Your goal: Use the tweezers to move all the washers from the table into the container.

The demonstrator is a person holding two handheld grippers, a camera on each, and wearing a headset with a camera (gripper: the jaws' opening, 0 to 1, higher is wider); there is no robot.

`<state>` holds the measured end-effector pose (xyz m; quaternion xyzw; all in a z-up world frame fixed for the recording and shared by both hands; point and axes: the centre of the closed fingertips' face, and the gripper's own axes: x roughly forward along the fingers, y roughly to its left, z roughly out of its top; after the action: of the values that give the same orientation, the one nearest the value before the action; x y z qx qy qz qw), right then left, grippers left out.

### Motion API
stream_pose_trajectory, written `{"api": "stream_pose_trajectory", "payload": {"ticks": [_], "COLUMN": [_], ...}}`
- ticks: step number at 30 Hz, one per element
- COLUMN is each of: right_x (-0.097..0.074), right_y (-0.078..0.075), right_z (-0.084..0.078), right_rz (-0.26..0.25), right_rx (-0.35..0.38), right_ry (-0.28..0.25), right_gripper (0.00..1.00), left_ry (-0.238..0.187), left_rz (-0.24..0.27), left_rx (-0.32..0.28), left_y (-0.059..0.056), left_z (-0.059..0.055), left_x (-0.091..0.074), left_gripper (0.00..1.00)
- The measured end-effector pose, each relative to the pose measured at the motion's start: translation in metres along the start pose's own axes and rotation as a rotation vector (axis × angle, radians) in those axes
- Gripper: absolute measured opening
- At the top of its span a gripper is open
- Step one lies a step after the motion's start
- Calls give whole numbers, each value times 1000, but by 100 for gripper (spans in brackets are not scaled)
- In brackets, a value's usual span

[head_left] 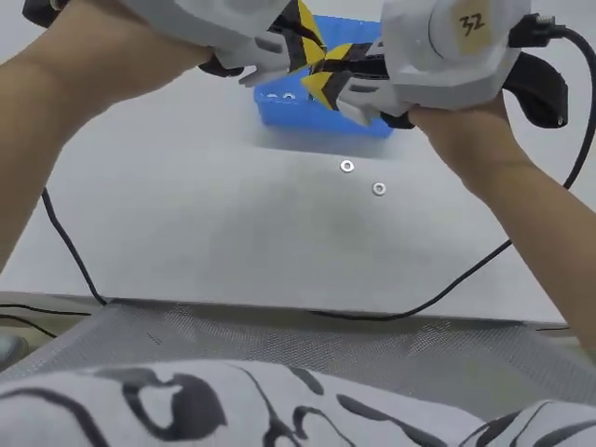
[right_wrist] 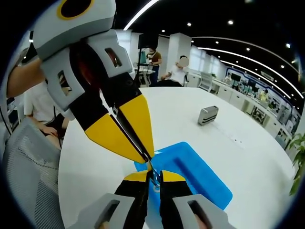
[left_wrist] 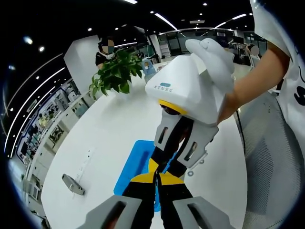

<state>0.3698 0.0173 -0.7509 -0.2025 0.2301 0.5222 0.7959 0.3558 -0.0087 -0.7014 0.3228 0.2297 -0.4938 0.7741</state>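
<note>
**A:** Washers (head_left: 378,189), where are they?

**B:** Two lie flat on the white table (head_left: 186,205), near each other but apart. The second washer (head_left: 346,167) is a little farther out. Both sit just in front of the blue container (head_left: 270,114).

**A:** What is closest to the camera?

**B:** Black-and-white patterned cloth (head_left: 279,410). Beyond it is a grey mesh (head_left: 279,335) along the table's edge, and a black cable (head_left: 456,279) loops over the tabletop.

**A:** And the grippers?

**B:** Both hang over the container with their tips meeting. The left gripper (head_left: 309,39) reaches in from the left and the right gripper (head_left: 326,84) from the right. In the right gripper view, the left gripper (right_wrist: 147,160) has its yellow pads pressed together on the tweezers (right_wrist: 135,138). They show as a thin dark strip between the pads, pointing down toward the container (right_wrist: 205,176).

**A:** The right one?

**B:** The right gripper (right_wrist: 155,177) has its jaws set with a narrow gap, and something thin and metallic shows in that gap. I cannot tell whether they pinch it.

**A:** Anything inside the container?

**B:** The head view shows two small pale rings near the front wall, too small to name for certain.

**A:** Farther off?

**B:** A grey box (right_wrist: 208,115) stands on the table well beyond the container. Past the table's far edge is a leafy plant (left_wrist: 116,71).
</note>
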Motion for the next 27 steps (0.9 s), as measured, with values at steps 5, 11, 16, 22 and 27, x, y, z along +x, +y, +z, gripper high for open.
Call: {"api": "stream_pose_trajectory", "payload": {"ticks": [5,11,16,22,27], "right_x": [6,10,13,12,10], "right_y": [-1,-1,2,2,2], "right_z": [-5,-9,-13,-13,-13], "right_rz": [2,7,13,13,1], "right_rx": [20,40,44,46,85], "right_ry": [3,14,22,19,17], "right_gripper": [4,4,4,4,6], "left_ry": [7,19,29,24,25], "left_rz": [3,9,3,2,-2], "left_rx": [-3,-1,0,-9,-7], "left_y": [1,0,-1,0,-3], "left_z": [-4,-9,-13,-12,-13], "left_x": [4,10,12,12,10], "left_gripper": [0,0,0,0,0]}}
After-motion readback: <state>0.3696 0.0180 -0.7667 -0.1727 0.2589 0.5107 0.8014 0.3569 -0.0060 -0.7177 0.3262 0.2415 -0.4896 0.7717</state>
